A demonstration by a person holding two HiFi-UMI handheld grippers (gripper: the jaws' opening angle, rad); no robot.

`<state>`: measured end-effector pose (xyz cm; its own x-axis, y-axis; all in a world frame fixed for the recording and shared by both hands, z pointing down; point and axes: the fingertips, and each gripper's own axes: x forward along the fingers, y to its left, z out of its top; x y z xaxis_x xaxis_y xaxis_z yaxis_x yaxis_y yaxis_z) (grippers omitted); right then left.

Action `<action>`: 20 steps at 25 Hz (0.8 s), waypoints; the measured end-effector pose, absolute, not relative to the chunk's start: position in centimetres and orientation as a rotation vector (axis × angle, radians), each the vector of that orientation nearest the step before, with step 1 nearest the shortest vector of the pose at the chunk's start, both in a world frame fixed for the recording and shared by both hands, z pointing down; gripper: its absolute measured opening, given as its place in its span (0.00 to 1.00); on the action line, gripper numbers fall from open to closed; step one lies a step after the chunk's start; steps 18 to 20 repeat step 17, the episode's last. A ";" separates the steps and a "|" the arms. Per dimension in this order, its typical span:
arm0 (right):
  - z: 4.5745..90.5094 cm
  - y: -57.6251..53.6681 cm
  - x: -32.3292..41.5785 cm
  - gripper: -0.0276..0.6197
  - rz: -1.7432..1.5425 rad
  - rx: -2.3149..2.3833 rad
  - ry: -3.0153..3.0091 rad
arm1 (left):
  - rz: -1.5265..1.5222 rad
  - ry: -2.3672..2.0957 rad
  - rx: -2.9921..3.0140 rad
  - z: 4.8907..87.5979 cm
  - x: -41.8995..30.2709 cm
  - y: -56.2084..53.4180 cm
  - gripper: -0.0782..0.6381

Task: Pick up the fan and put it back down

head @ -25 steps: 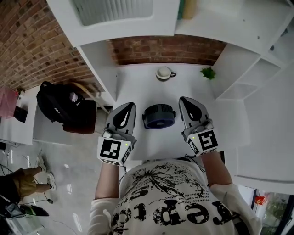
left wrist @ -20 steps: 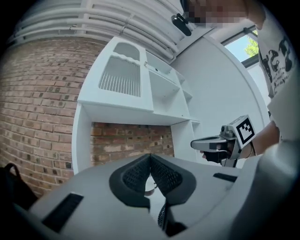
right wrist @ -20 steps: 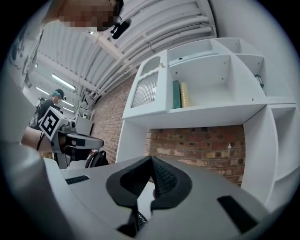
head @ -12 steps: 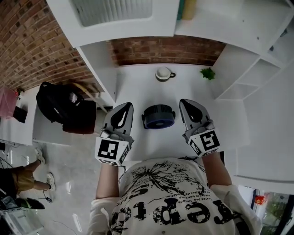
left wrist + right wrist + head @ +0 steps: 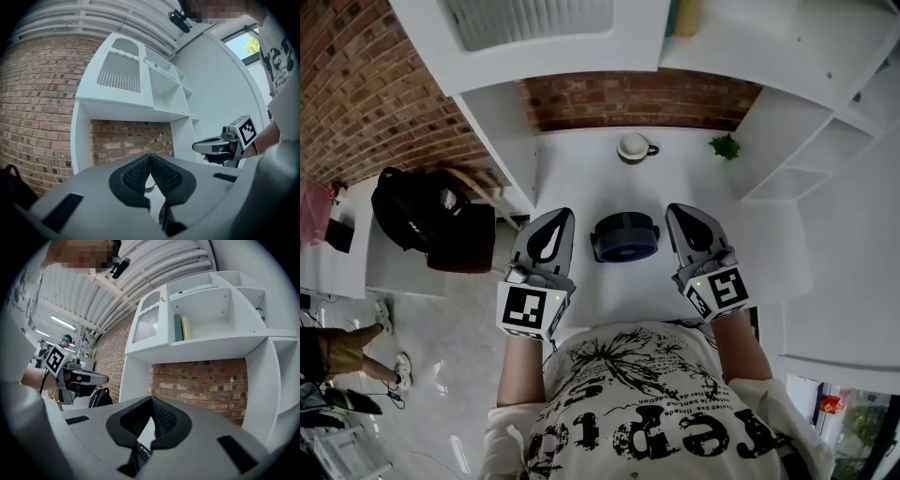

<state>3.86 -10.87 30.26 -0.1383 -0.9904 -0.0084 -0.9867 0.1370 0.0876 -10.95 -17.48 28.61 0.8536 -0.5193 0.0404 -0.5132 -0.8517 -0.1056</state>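
A small round dark fan (image 5: 624, 237) with a blue face lies on the white desk (image 5: 581, 178), between my two grippers. My left gripper (image 5: 558, 217) hovers just left of the fan, shut and empty. My right gripper (image 5: 679, 210) hovers just right of it, also shut and empty. Neither touches the fan. In the left gripper view the jaws meet at the tips (image 5: 150, 157) and the right gripper (image 5: 206, 146) shows across the desk. In the right gripper view the jaws (image 5: 151, 399) are closed, with a sliver of the fan's grille (image 5: 143, 453) below them.
A white cup (image 5: 635, 148) and a small green plant (image 5: 725, 147) stand at the desk's back, before a brick wall. White shelves (image 5: 806, 141) flank the right side. A black backpack (image 5: 417, 211) rests on a chair left of the desk. A person stands at the far lower left.
Both grippers hold nearly still beside the fan. The person at the lower left has shifted further out of view.
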 end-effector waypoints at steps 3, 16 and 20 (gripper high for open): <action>30.6 -11.1 3.7 0.06 -0.108 2.022 -2.326 | -0.102 0.840 -2.947 28.8 -11.3 -18.0 0.13; 31.9 -12.6 3.3 0.06 -0.069 2.037 -2.282 | -0.052 0.904 -2.979 29.0 -12.7 -20.1 0.13; 31.9 -12.7 3.2 0.06 -0.068 2.035 -2.282 | -0.050 0.906 -2.982 29.0 -12.8 -20.3 0.13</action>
